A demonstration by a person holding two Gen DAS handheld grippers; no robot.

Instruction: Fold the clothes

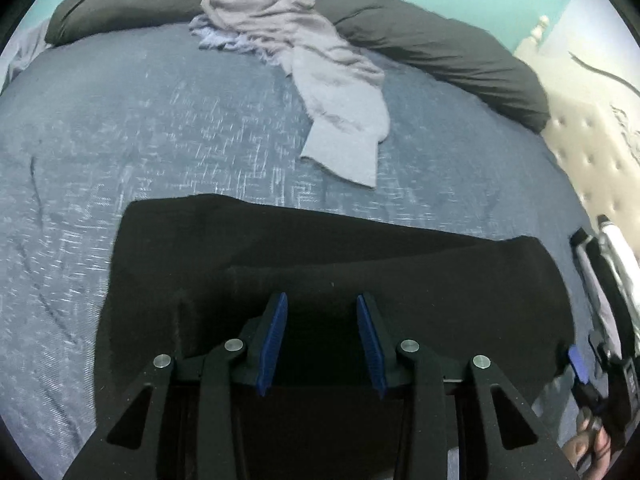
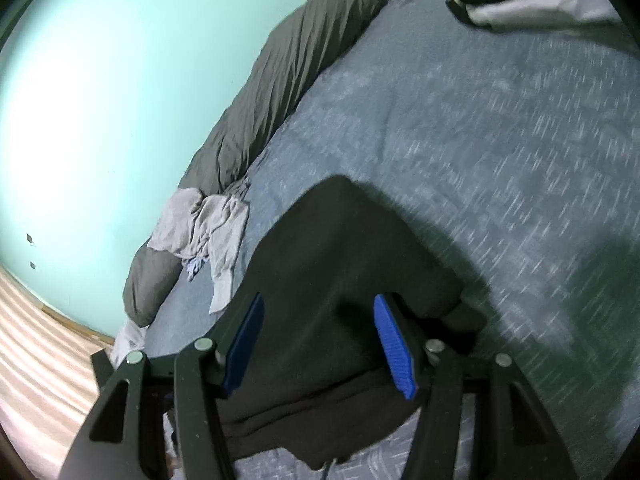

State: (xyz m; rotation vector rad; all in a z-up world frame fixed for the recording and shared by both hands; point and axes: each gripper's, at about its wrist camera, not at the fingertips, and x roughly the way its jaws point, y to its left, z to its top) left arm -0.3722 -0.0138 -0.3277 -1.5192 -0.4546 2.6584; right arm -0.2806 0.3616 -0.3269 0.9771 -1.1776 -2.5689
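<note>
Two close wrist views over the black garment, bed shared.

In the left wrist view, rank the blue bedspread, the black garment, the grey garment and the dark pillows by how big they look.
Largest to smallest, as they look:
1. blue bedspread
2. black garment, though it lies nearest the camera, which enlarges it
3. and 4. dark pillows and grey garment: too close to rank, both far away.

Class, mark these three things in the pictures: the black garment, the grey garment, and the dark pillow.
Black garment (image 1: 320,248): left wrist view, on its flat upper panel.
Grey garment (image 1: 340,96): left wrist view, on the long part trailing onto the bed.
Dark pillow (image 2: 264,92): right wrist view, on its middle, by the wall.
</note>
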